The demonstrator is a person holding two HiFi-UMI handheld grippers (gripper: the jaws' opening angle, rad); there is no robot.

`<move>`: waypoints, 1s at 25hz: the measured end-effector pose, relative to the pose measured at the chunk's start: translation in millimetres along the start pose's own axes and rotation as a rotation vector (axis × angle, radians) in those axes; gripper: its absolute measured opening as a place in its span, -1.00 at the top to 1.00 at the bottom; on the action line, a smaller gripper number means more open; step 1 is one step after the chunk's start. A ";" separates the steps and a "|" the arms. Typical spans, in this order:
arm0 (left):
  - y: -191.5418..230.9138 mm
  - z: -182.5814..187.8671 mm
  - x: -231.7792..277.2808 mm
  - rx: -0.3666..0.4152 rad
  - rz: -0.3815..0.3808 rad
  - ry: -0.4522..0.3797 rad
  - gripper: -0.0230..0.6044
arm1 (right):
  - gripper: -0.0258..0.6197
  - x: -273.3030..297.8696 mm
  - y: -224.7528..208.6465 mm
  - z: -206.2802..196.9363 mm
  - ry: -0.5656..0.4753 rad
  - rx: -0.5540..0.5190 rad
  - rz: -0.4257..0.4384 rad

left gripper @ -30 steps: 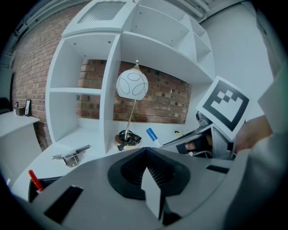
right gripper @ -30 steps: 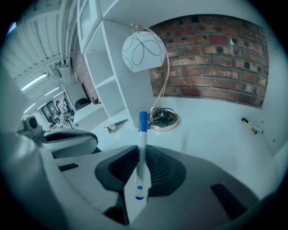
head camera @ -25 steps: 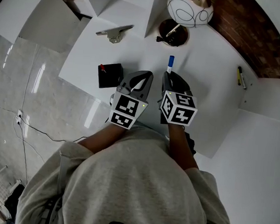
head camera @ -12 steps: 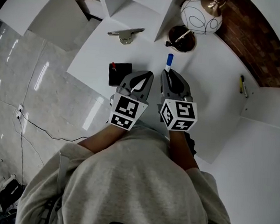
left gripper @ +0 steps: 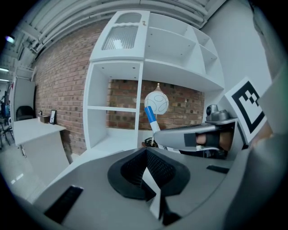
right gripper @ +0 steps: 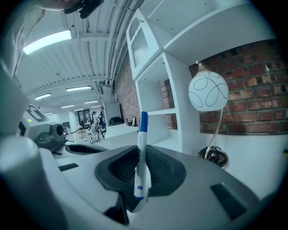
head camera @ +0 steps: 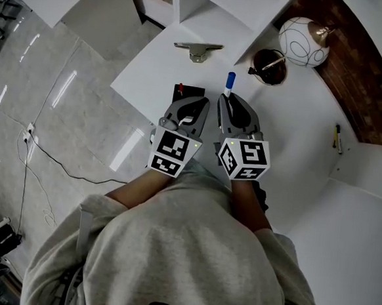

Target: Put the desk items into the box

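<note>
- The right gripper (right gripper: 139,179) is clenched on a blue-capped marker (right gripper: 142,148), which stands upright between its pads, cap end up.
- In the head view the marker's cap pokes out past the jaw tips, held above the white desk (head camera: 292,117).
- The left gripper (left gripper: 146,177) has its jaws closed together with nothing between them.
- A small black box (head camera: 190,91) sits on the desk just beyond the left gripper's tips, partly hidden by it. Something red lies on it, too small to identify.
- Further back stand a globe lamp (head camera: 304,40) and a metal tool (head camera: 198,49), possibly a stapler.
- A pen (head camera: 337,139) lies well apart to the right.
</note>
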State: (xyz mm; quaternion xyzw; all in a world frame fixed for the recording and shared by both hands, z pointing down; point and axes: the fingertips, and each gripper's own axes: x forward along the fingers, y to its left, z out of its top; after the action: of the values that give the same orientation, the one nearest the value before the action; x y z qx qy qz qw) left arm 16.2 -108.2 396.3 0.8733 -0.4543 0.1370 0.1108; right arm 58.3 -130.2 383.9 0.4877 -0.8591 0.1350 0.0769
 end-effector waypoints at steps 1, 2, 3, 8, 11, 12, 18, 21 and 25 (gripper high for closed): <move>4.3 -0.2 -3.4 -0.003 0.010 -0.001 0.92 | 0.69 3.2 5.3 1.0 -0.003 -0.003 0.014; 8.6 -0.4 -6.8 -0.005 0.020 -0.002 0.92 | 0.69 6.4 10.8 1.7 -0.005 -0.005 0.027; 13.1 -0.7 -10.3 -0.007 0.032 -0.004 0.92 | 0.69 9.9 16.3 2.0 -0.006 -0.009 0.041; 39.2 -6.0 -26.9 -0.028 0.098 -0.001 0.92 | 0.69 28.2 42.8 -1.3 0.005 -0.024 0.109; 52.9 -8.8 -35.8 -0.040 0.134 0.001 0.92 | 0.69 38.7 55.7 -2.0 0.011 -0.029 0.143; 56.9 -10.1 -38.6 -0.045 0.146 0.002 0.92 | 0.69 42.2 59.6 -2.4 0.012 -0.031 0.154; 78.7 -18.0 -54.1 -0.068 0.206 0.013 0.92 | 0.69 60.5 73.1 -16.6 0.039 -0.072 0.172; 87.4 -21.0 -59.6 -0.081 0.229 0.015 0.92 | 0.69 68.1 75.6 -29.8 0.084 -0.098 0.167; 95.0 -22.6 -64.5 -0.096 0.247 0.017 0.92 | 0.69 74.7 75.6 -43.6 0.161 -0.140 0.145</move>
State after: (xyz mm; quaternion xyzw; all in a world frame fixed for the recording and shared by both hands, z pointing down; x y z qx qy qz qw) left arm -100.7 -105.2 402.2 0.8032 -0.5634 0.1352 0.1384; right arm -44.8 -141.0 433.2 0.4054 -0.8904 0.1186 0.1695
